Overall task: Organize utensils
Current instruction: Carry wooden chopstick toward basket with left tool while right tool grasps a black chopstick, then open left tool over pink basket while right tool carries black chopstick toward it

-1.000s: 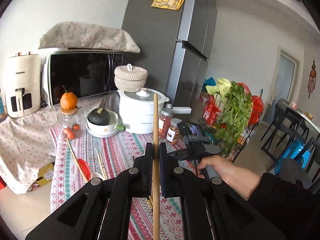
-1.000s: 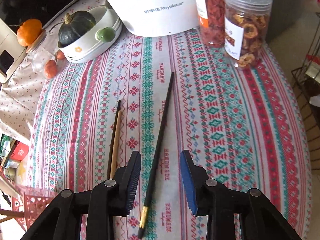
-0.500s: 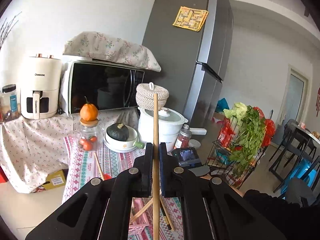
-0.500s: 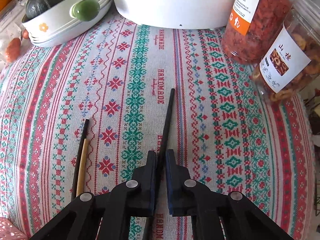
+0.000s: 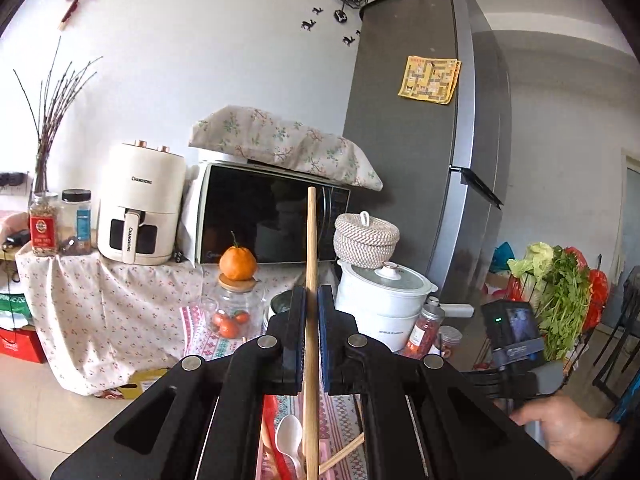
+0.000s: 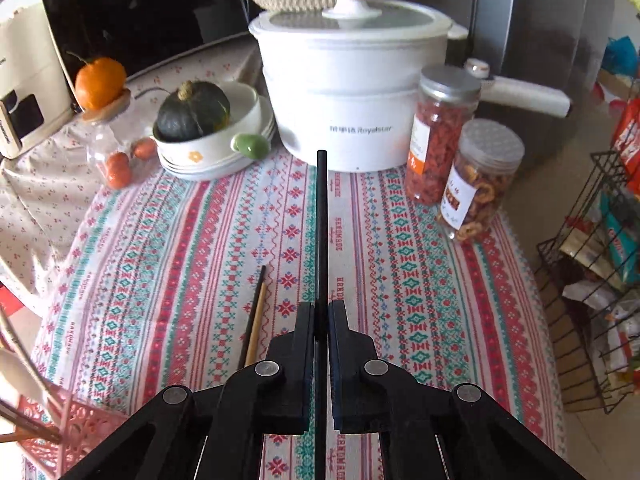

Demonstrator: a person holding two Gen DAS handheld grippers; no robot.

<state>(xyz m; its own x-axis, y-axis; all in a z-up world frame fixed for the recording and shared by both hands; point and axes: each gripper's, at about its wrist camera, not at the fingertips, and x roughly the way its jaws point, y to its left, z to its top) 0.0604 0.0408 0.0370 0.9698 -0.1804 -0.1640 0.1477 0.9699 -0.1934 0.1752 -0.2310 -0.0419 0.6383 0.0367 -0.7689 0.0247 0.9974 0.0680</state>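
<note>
My left gripper (image 5: 312,300) is shut on a light wooden chopstick (image 5: 311,240) that points up, held high over the table. Below it lie a white spoon (image 5: 290,436) and another wooden stick (image 5: 344,454). My right gripper (image 6: 321,312) is shut on a black chopstick (image 6: 321,220), lifted off the patterned tablecloth (image 6: 400,280) and pointing at the white pot (image 6: 348,80). A black and a wooden chopstick (image 6: 254,316) lie side by side on the cloth to the left. A pink utensil basket (image 6: 60,424) holding utensils is at the bottom left.
A bowl with a dark squash (image 6: 192,112), a glass jar topped by an orange (image 6: 100,80) and two snack jars (image 6: 480,176) stand at the back of the table. A wire rack (image 6: 592,280) is off the right edge. Microwave (image 5: 268,216), air fryer (image 5: 140,204) and fridge (image 5: 424,140) stand behind.
My right gripper closed on the black chopstick and lifted it off the cloth. My left gripper rose and tilted upward, still holding the wooden chopstick.
</note>
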